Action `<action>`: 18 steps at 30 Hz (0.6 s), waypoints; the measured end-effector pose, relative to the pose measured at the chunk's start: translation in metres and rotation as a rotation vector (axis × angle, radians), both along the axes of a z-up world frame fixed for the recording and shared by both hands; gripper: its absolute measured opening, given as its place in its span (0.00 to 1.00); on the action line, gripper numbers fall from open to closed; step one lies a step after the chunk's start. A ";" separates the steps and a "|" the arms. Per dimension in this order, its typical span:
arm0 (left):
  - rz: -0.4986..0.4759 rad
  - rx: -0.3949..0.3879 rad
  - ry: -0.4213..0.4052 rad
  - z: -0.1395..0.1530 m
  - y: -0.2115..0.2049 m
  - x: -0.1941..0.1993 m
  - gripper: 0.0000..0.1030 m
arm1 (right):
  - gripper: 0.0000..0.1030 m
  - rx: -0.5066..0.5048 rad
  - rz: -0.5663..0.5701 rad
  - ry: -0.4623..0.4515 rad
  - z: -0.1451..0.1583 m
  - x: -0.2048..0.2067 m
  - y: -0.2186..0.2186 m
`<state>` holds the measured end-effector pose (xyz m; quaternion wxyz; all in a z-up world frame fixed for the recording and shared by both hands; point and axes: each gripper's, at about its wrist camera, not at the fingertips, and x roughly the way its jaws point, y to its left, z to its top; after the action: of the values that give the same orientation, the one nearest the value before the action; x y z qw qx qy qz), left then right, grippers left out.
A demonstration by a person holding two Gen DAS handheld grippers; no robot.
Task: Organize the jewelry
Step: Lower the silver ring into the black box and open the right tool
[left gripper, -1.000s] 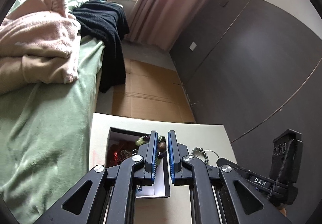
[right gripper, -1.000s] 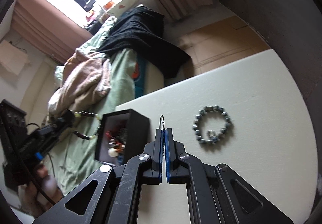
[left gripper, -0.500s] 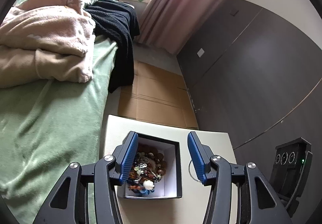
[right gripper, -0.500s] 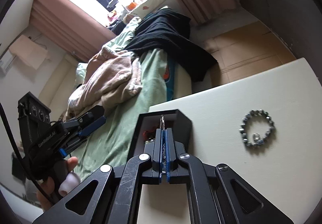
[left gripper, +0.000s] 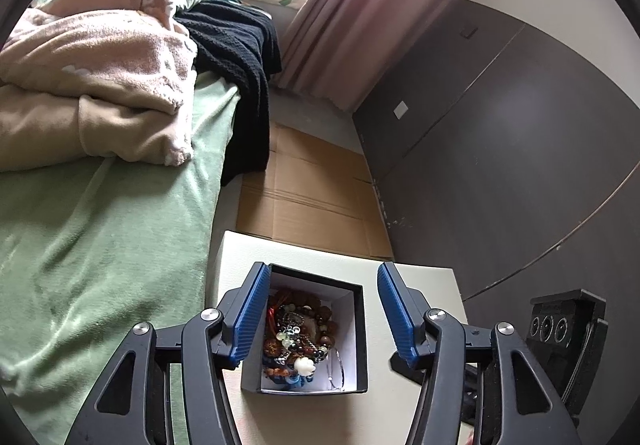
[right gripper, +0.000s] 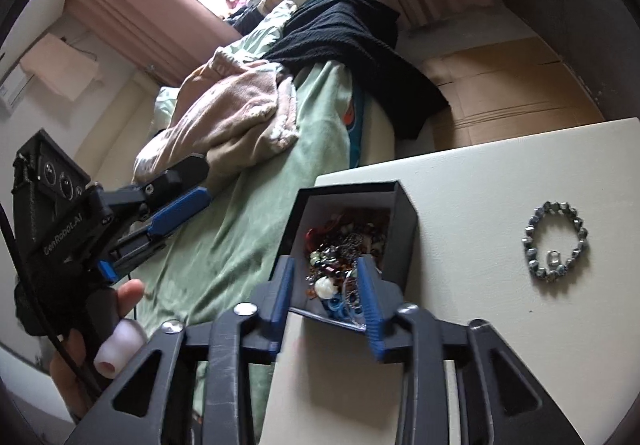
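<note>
Jewelry [left gripper: 298, 337] sat heaped in the black box [left gripper: 360, 329], straight ahead of the left tongs [left gripper: 320, 309] and below their tips! Those jaws were opening, standing wide with nothing pinched between the blue pads [left gripper: 250, 315], the box framed in the gap. Beads, a white charm and a thin wire hoop lay tangled on the box's white floor.

Over on the other side, the right tongs [right gripper: 324, 293] hovered right over the near corner of the box [right gripper: 404, 229], jaws opening too, at a narrower gap. A thin clear hoop [right gripper: 352, 297] lay just inside the right pad; whether it touched the pad could not be told.

Off to the right of those tongs, well apart from the box, a grey bead bracelet [right gripper: 556, 243] rested on the pale table [right gripper: 480, 185]. Left of them, a hand [right gripper: 80, 357] held the left tongs' grip over the green bedspread [right gripper: 248, 213].
</note>
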<state>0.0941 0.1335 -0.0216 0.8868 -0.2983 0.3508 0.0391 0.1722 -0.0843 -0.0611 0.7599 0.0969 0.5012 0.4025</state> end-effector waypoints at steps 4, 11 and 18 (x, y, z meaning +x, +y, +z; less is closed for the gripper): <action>-0.019 0.010 0.005 -0.001 -0.008 0.004 0.57 | 0.40 0.018 -0.044 0.008 0.005 0.008 -0.020; -0.091 0.040 0.008 -0.002 -0.040 0.016 0.64 | 0.61 -0.004 -0.152 0.015 0.011 0.024 -0.064; -0.147 0.068 0.026 -0.008 -0.073 0.032 0.64 | 0.79 -0.041 -0.243 0.044 0.007 0.040 -0.101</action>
<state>0.1256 0.0609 -0.0295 0.8922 -0.2411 0.3817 -0.0104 0.2118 -0.1856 -0.0541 0.7938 0.1502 0.5103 0.2947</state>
